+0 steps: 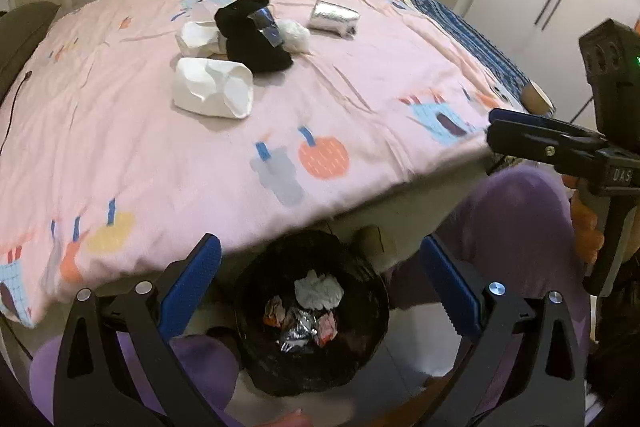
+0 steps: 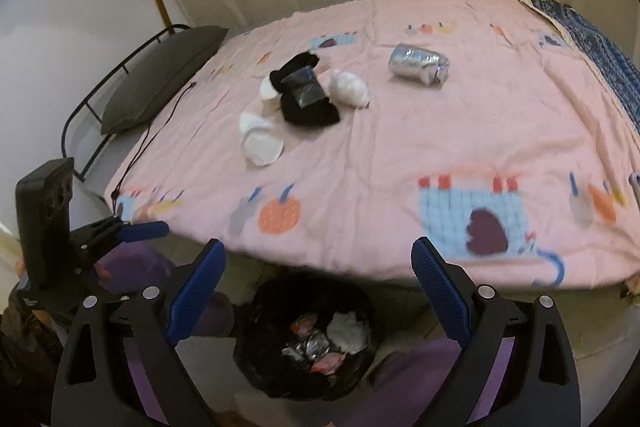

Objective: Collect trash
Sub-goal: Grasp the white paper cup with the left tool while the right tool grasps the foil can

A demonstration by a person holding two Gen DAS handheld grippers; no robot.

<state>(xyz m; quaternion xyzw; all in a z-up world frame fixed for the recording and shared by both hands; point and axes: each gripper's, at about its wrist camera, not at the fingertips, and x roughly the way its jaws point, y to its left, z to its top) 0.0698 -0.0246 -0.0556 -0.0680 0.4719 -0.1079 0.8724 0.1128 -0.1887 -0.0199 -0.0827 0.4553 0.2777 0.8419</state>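
Note:
A black-lined trash bin (image 1: 360, 359) (image 2: 260, 355) stands on the floor at the bed's edge, holding crumpled tissue and wrappers. My left gripper (image 1: 320, 283) is open and empty above it. My right gripper (image 2: 318, 277) is open and empty, also above the bin. On the pink bedspread (image 1: 360, 87) (image 2: 400, 131) lie two crushed white cups (image 1: 212, 87) (image 2: 260, 141), a black sock (image 1: 256, 43) (image 2: 308, 107) with a shiny wrapper (image 1: 266, 25) (image 2: 304, 87) on it, a white tissue ball (image 1: 296, 35) (image 2: 348, 89) and a silver can (image 1: 334, 17) (image 2: 418, 63).
A grey pillow (image 2: 160, 79) and a black cable (image 2: 148, 143) lie at the bed's left side. A blue patterned cloth (image 1: 452, 19) (image 2: 600, 47) lies along the right edge. My purple-clad knees (image 1: 520, 219) flank the bin. The other gripper shows in each view (image 1: 544, 143) (image 2: 100, 235).

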